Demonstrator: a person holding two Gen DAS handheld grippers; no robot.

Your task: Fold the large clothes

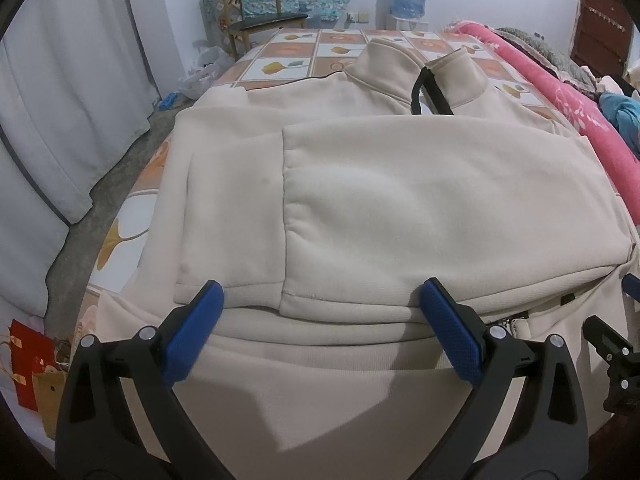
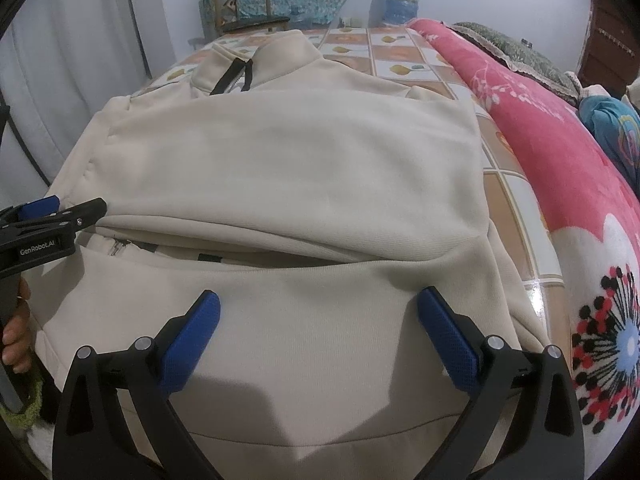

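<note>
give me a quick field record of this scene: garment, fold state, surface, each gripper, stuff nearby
garment: cream zip-up fleece jacket, collar at the far end
fold state: both sleeves folded across the body; hem nearest the grippers
surface: orange-and-white tiled leaf-print sheet
left gripper: open, holding nothing, above the hem
right gripper: open, holding nothing, above the hem
nearby: pink floral blanket on the right, wooden chair beyond
</note>
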